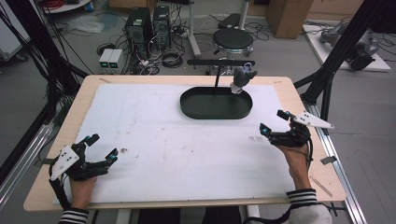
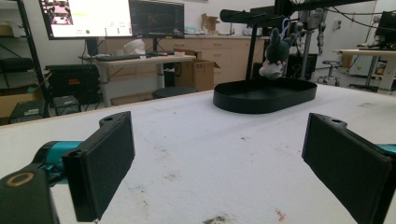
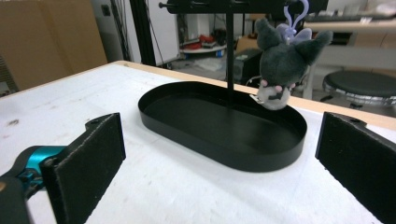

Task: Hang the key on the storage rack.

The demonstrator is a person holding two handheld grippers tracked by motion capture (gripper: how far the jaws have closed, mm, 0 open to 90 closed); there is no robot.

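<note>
- left gripper [image 1: 103, 147], near the table's [image 1: 289, 88] left front corner, is held low over the white mat [image 1: 154, 130] with its jaws spread wide and nothing between them; in the left gripper view [image 2: 219, 172] only stained mat lies between the two black pads.
- the plush toy [image 1: 242, 77], dark grey with a pale face, hangs by a lilac loop [image 3: 299, 14] from the crossbar of a black stand [image 1: 217, 70]; it dangles over the far right end of the black oval tray [image 1: 205, 111], well apart from this gripper and forward to its right.
- right gripper [image 1: 272, 122], near the table's right edge, is likewise agape and empty; it is the nearer of the two, with the toy ahead of it and a little to its left, the tray's right end between them.
- in the right gripper view [image 3: 219, 168] the toy [image 3: 280, 65] sits above and slightly right of the midline between the pads, higher than both.
- judged from here, the reach to the toy falls to the right gripper: raise it clear of the tray's rim, bring the open jaws level with the plush body, not the ears, and close gently around its middle.
- lifting the loop up and off the bar's end, not tugging downward, would likely keep the stand from tipping.
</note>
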